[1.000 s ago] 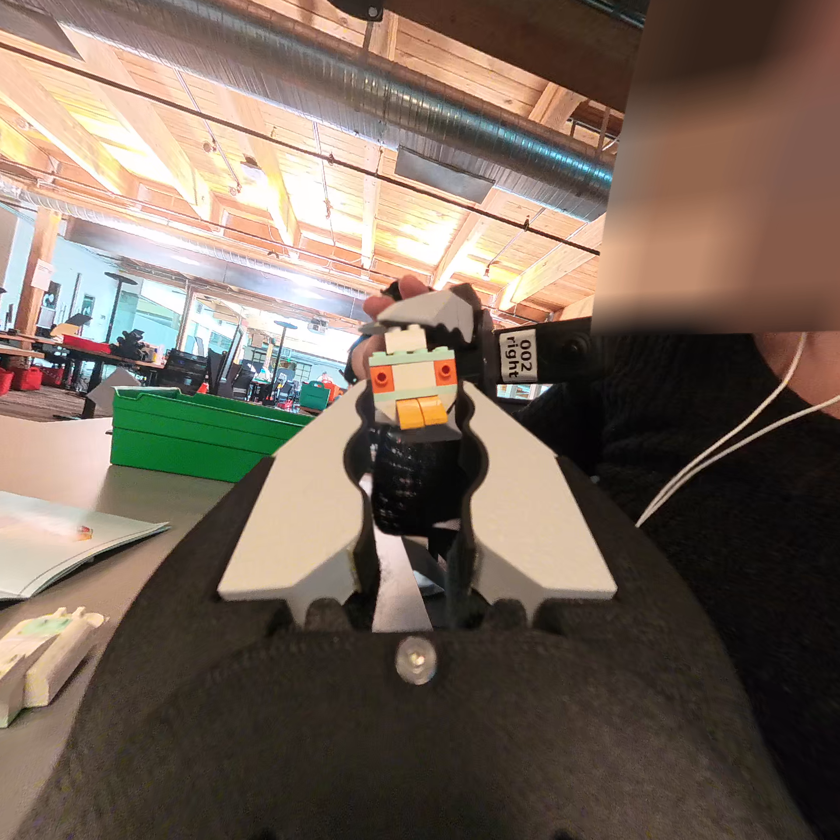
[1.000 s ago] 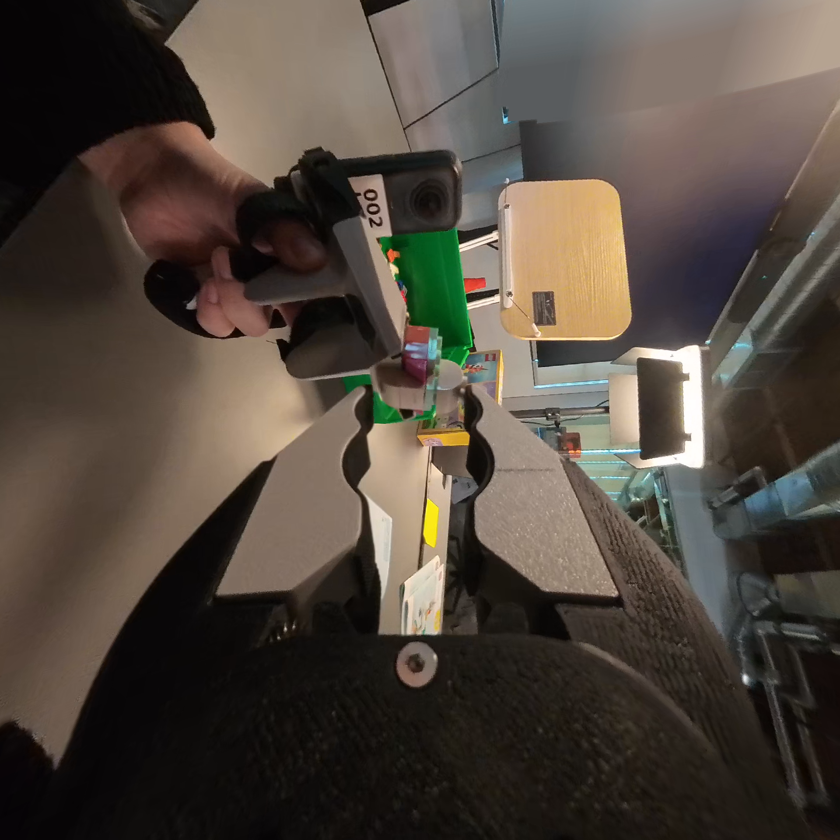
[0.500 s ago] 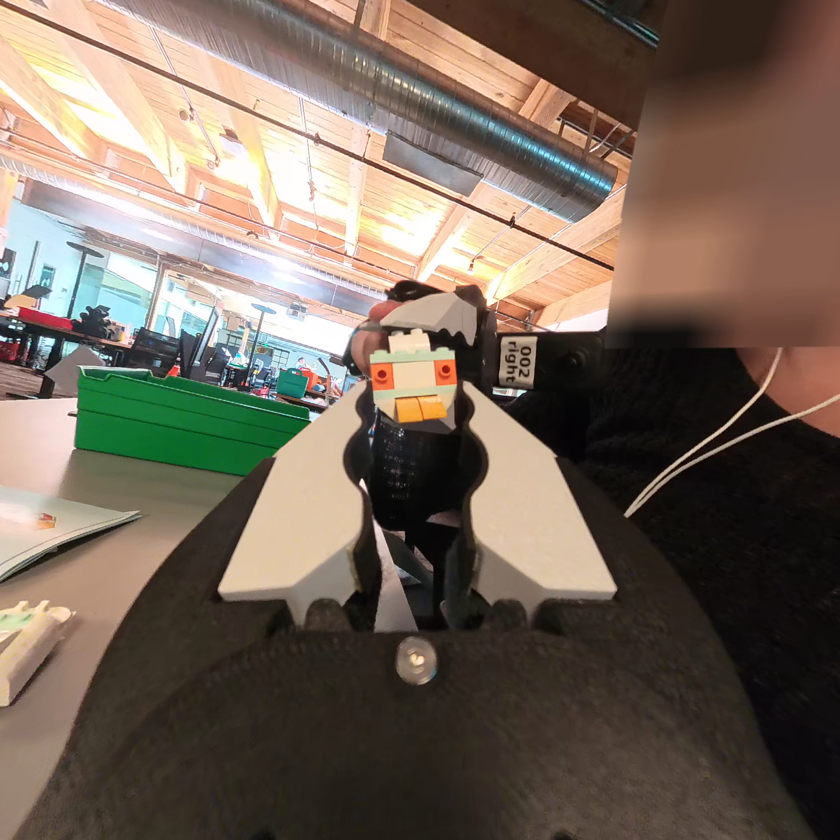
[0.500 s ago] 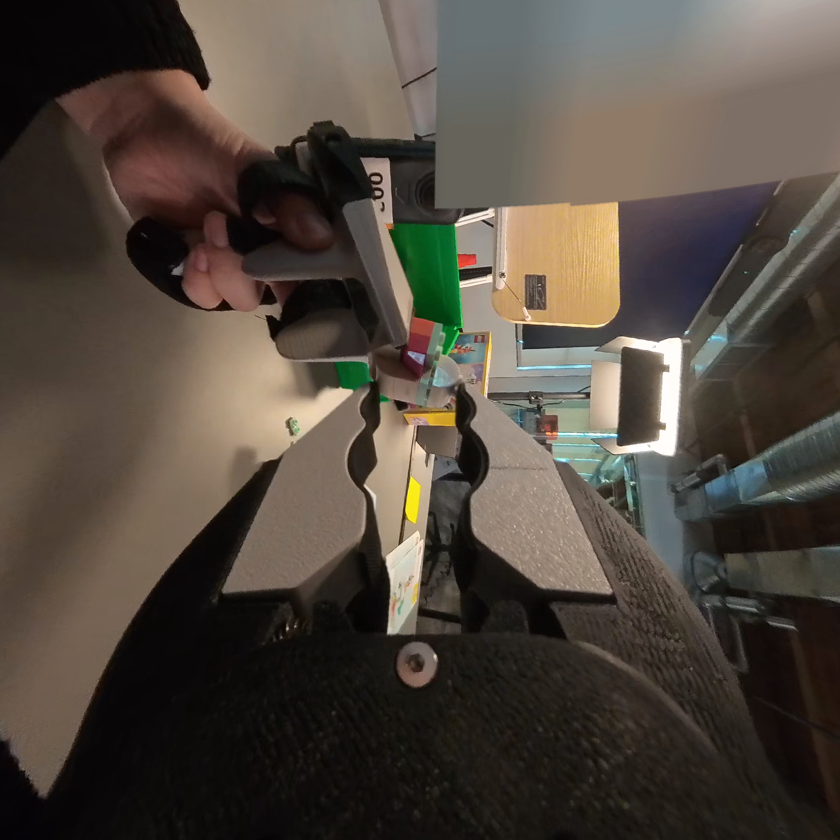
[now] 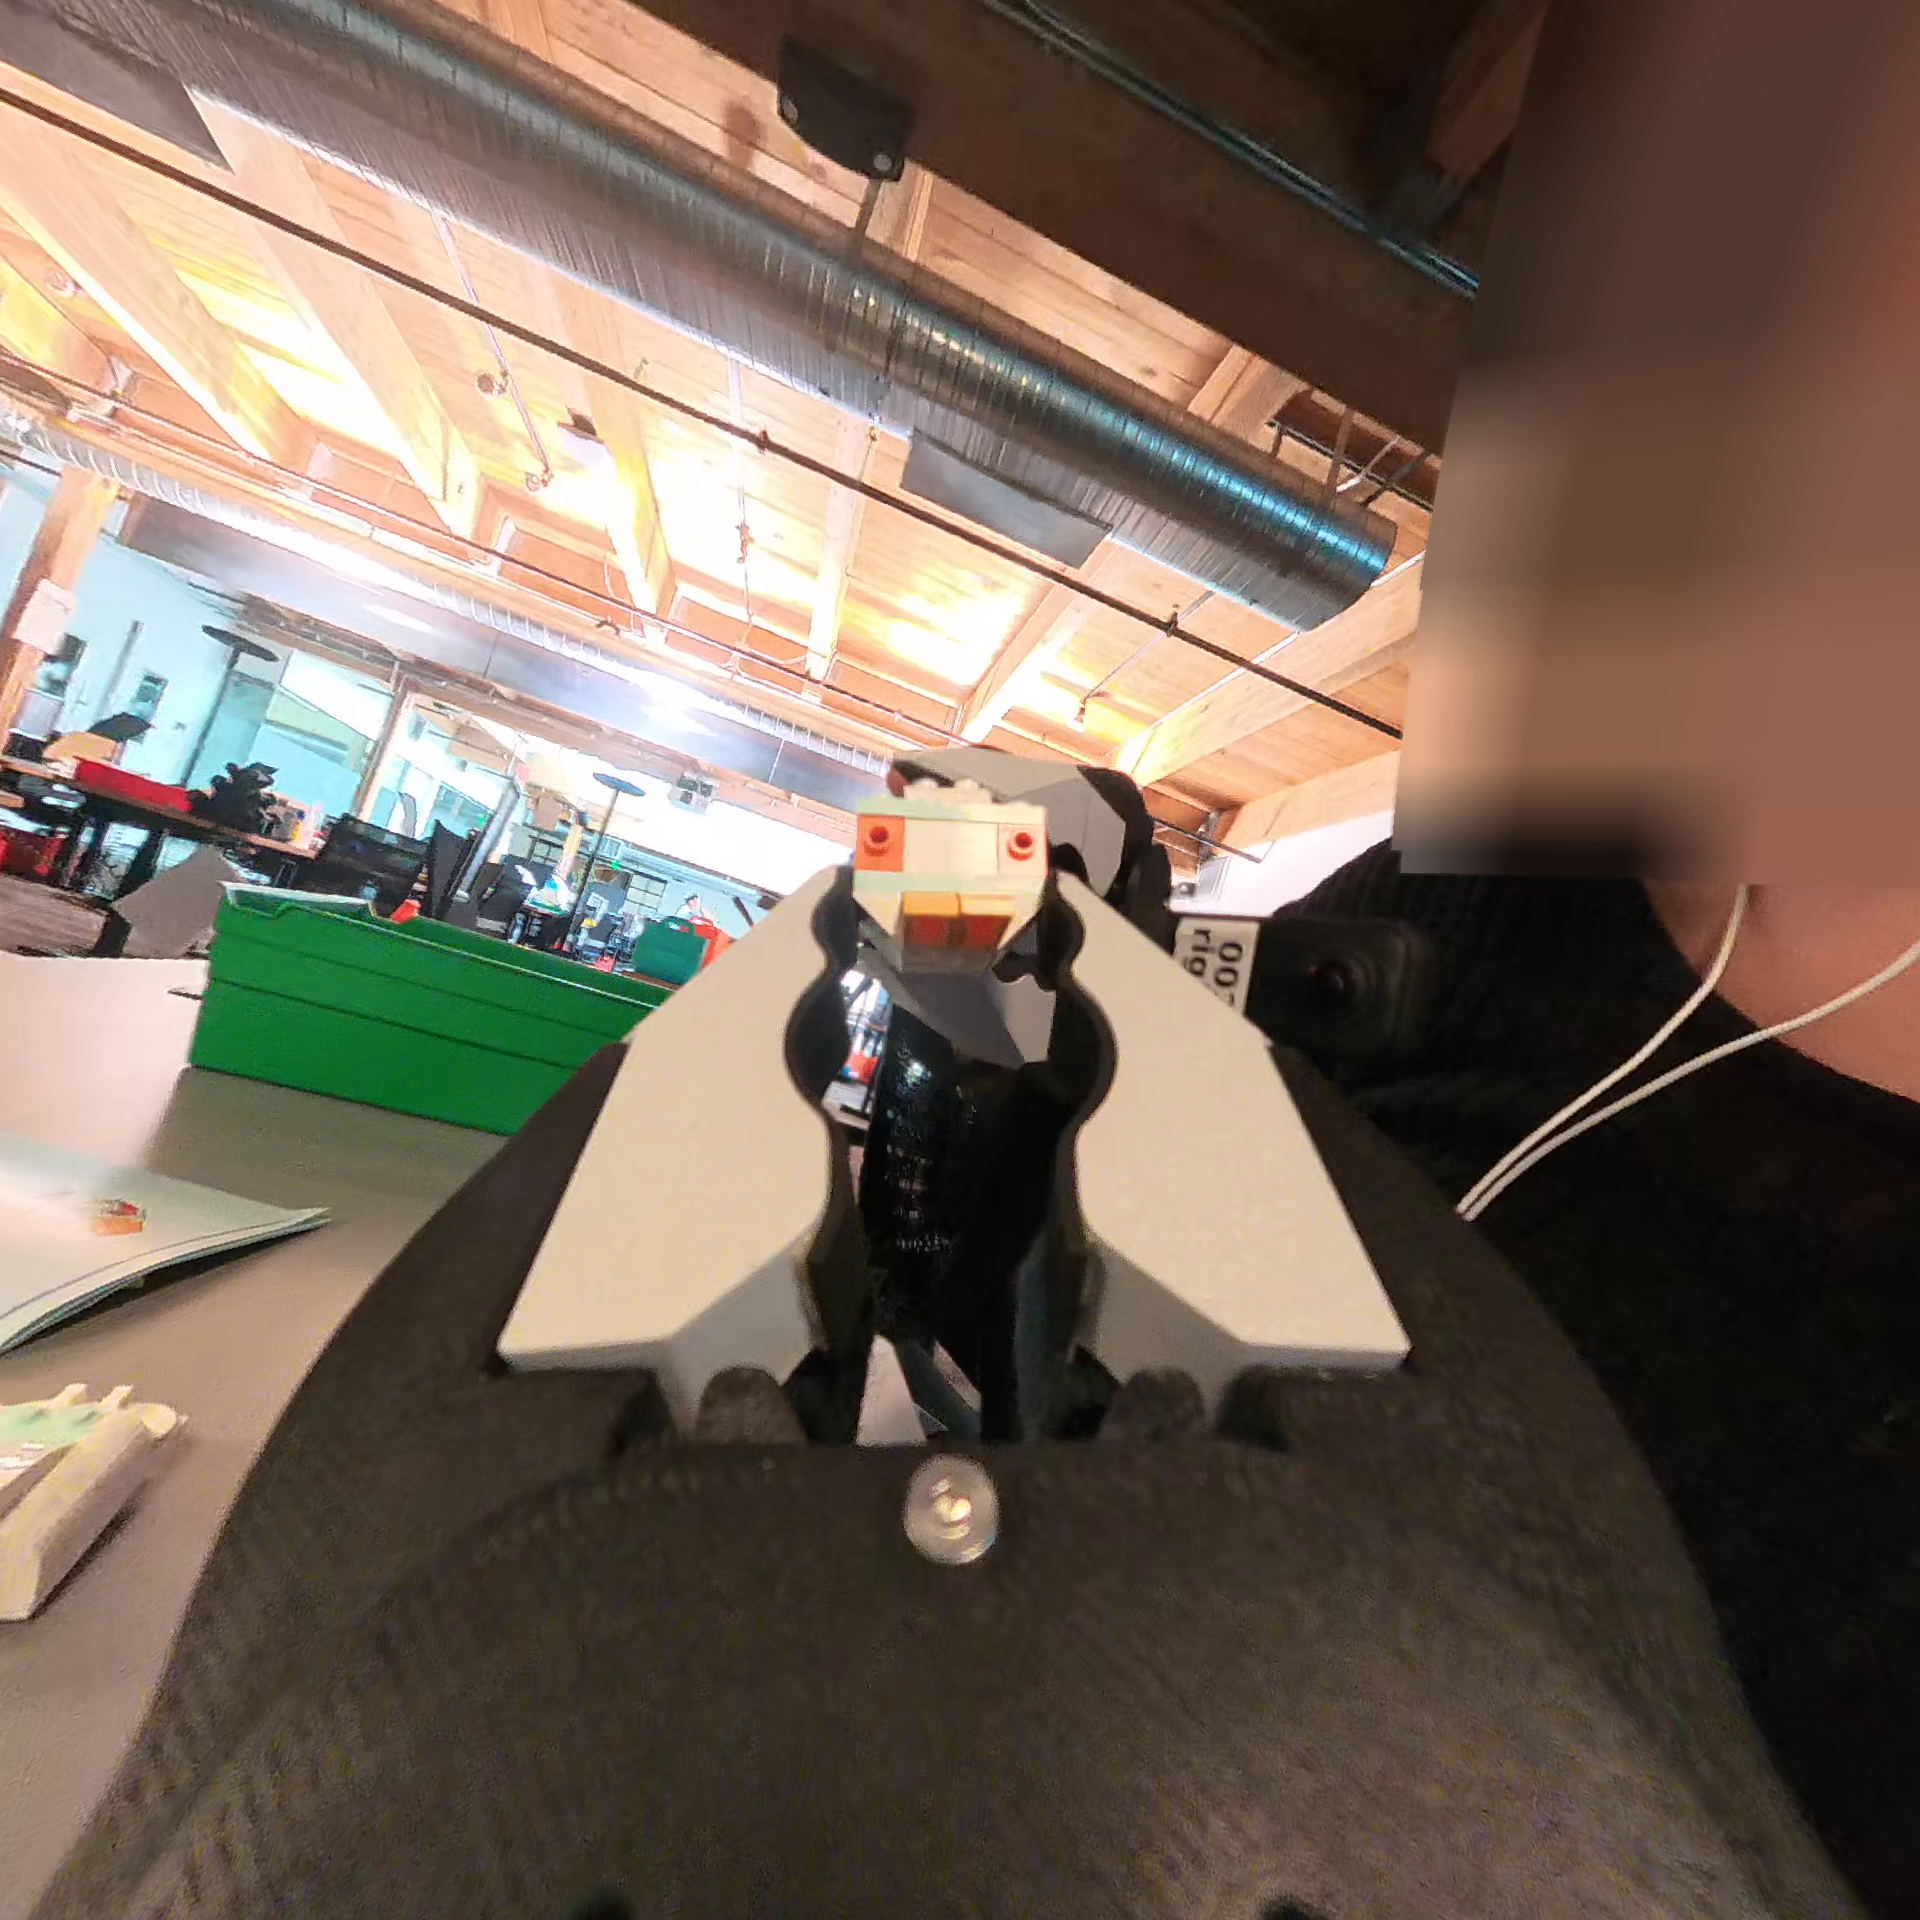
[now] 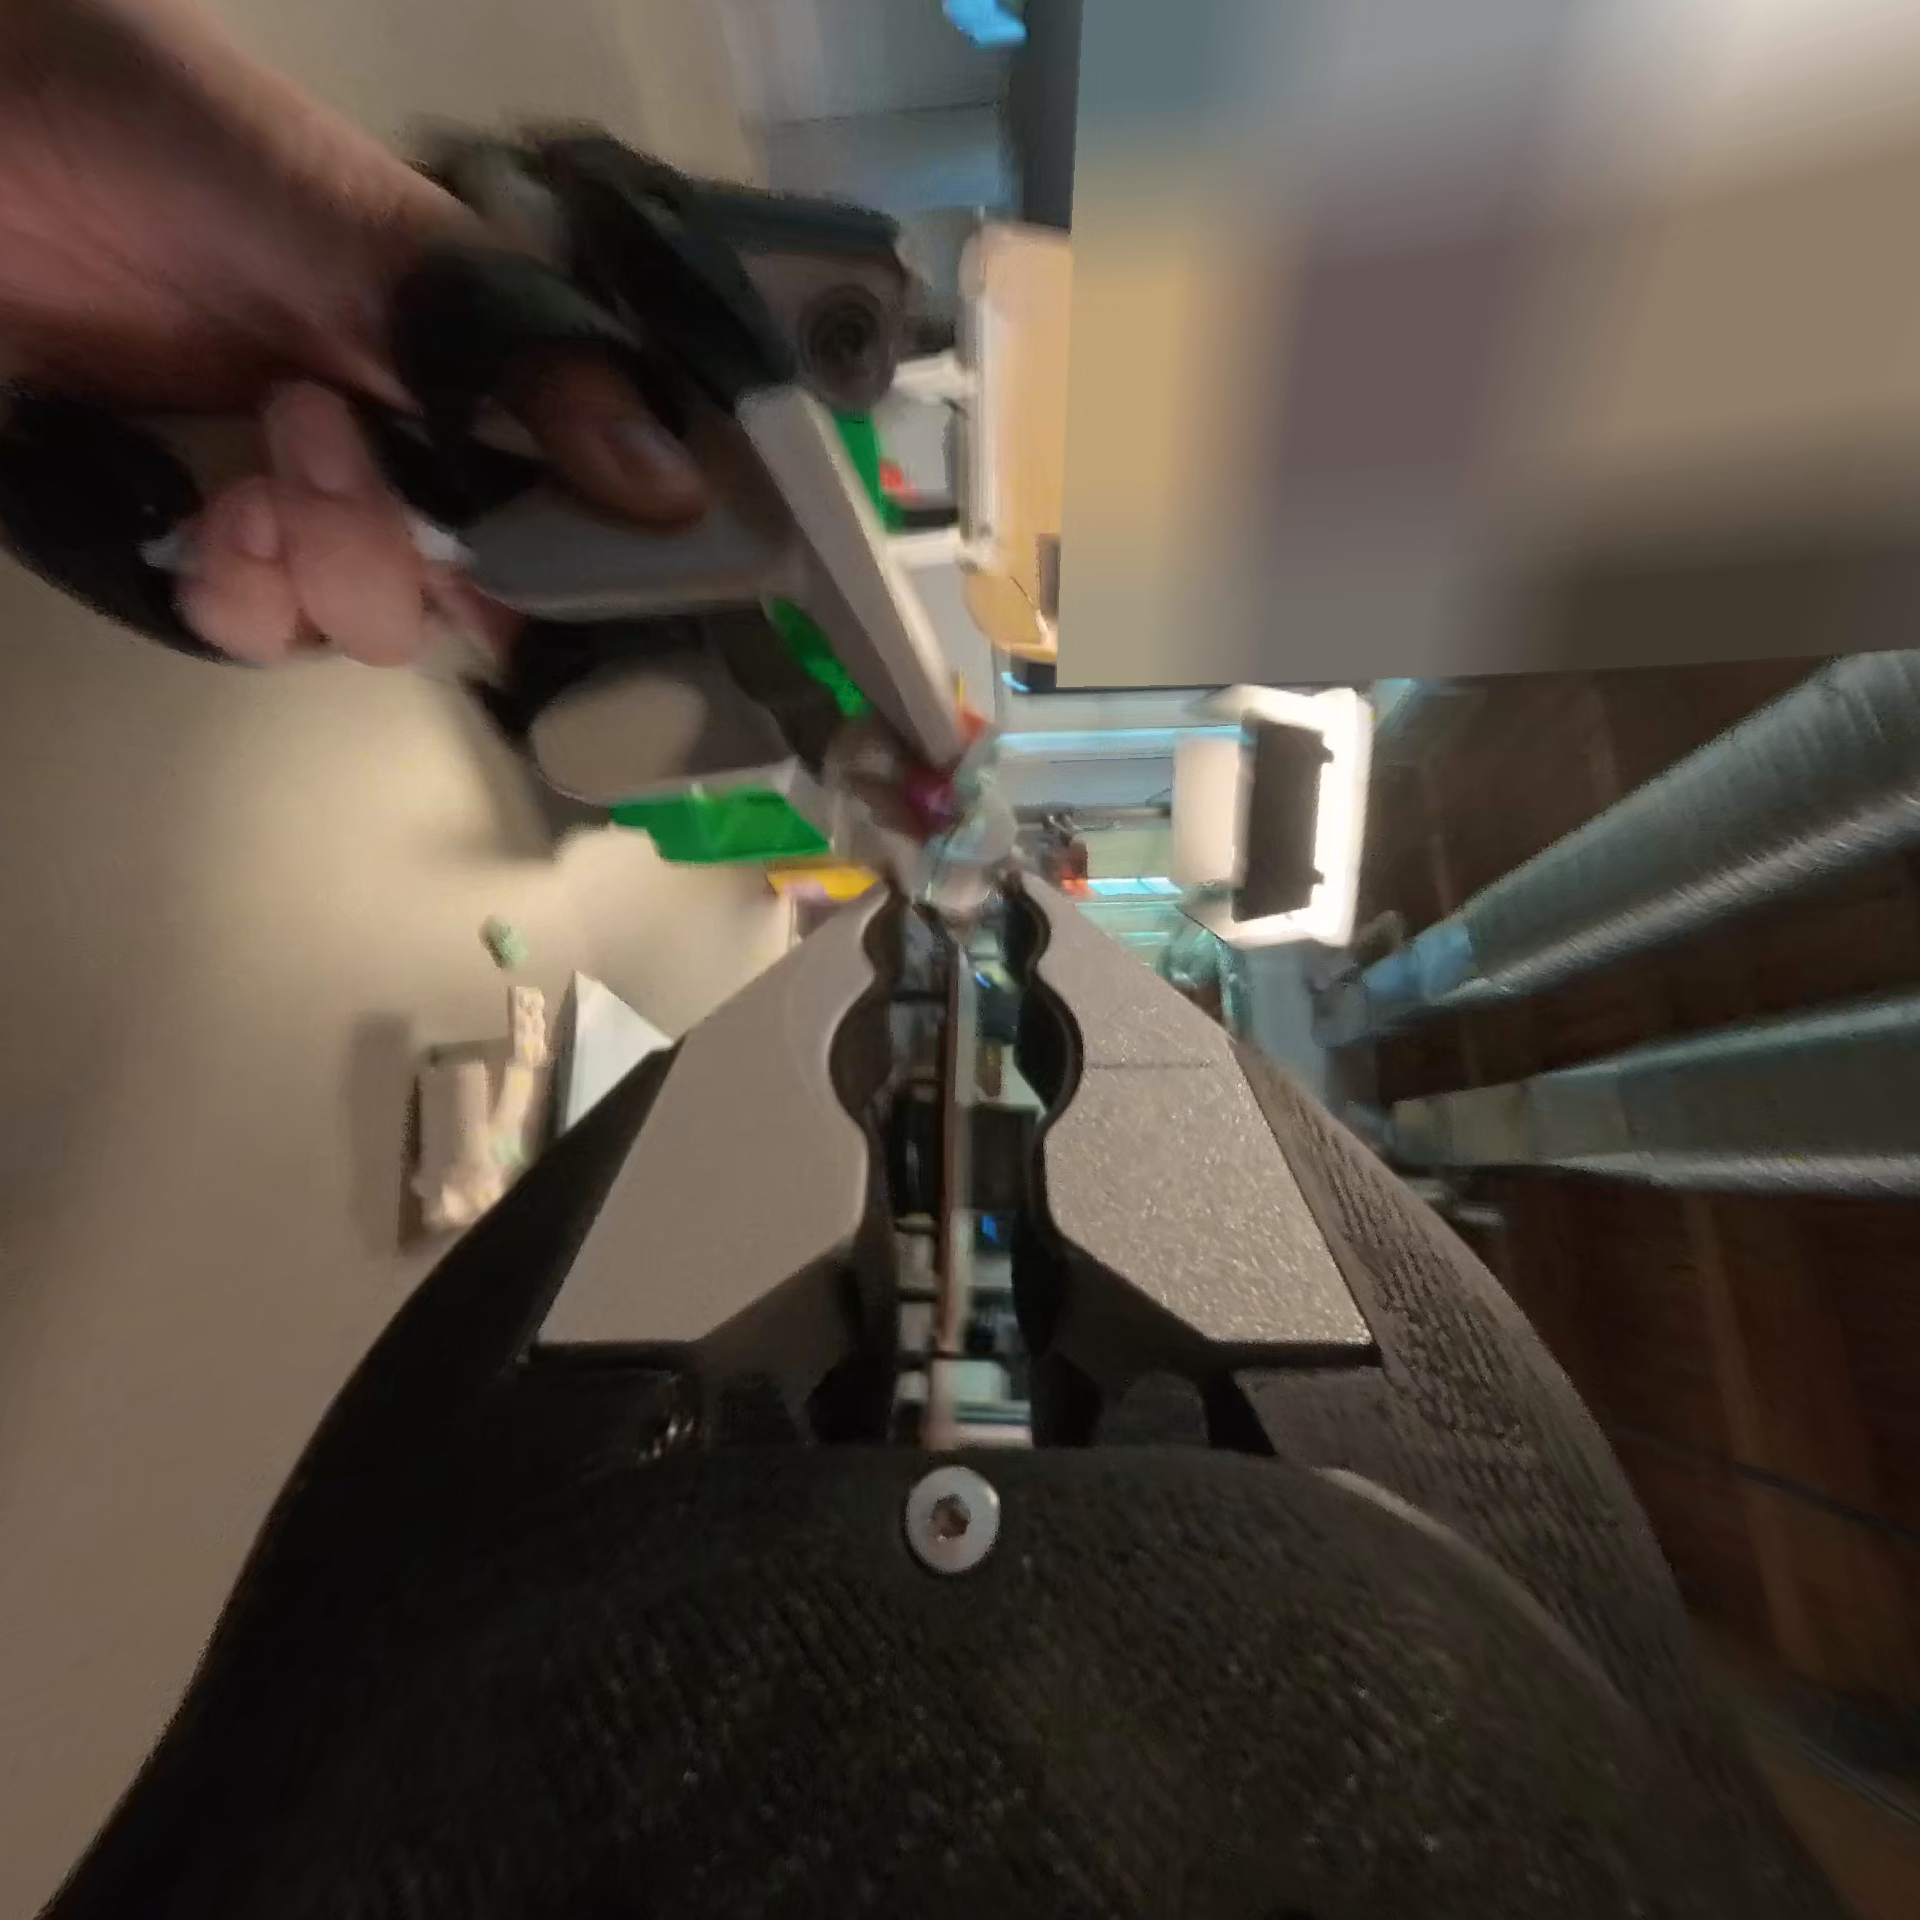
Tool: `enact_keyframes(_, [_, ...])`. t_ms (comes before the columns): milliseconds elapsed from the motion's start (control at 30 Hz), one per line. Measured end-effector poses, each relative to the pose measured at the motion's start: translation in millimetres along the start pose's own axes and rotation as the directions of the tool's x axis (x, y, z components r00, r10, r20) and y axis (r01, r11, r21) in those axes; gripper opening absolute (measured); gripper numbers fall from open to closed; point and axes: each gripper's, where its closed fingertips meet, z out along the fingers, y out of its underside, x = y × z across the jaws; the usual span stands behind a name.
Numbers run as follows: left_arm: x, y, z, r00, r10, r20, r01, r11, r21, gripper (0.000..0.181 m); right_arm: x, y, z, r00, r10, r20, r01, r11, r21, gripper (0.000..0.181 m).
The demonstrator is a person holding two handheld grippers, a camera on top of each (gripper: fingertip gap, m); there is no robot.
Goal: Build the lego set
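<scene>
Held piece: a small lego assembly, pale with two orange corner studs and an orange-yellow tile, was up in the air above the bench, not resting on it.
Left gripper: its two light fingers were clamped on the sides of the assembly at their tips.
Right gripper: its jaws stood narrowly apart at the tips, right at the blurred assembly; whether they pinched anything, I could not tell.
Deciding relation: the two tools met tip to tip, the right one coming at the piece from the far side of the left one, crosswise to it.
Nearer tool: the left, already gripping.
Bench: an open booklet and a pale part-built piece lay toward the left edge, a green bin farther back.
Judgement: the next press probably needs both tips lined up squarely.
</scene>
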Motion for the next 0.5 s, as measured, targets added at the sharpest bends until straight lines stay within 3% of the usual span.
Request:
enact_keyframes(100, [-4.4, -5.8, -5.0, 0.999, -0.038, 0.013, 0.037, 0.998, 0.041, 0.034, 8.7, 2.8, -1.2, 0.994, -0.081, -0.068, 0.079, 0.996, -0.032, 0.0])
enact_keyframes(400, [-14.4, -10.0, -7.7, 0.997, -0.037, 0.072, 0.031, 0.997, 0.075, 0.034, -0.4, 14.5, 7.8, 0.999, 0.039, -0.017, -0.04, 0.996, -0.074, 0.0])
enact_keyframes(500, [-20.6, -14.9, -12.0, 0.994, -0.055, 0.097, 0.044, 0.993, 0.111, 0.034, -4.0, 33.6, 11.1, 0.988, 0.155, -0.001, -0.153, 0.979, -0.133, 0.012])
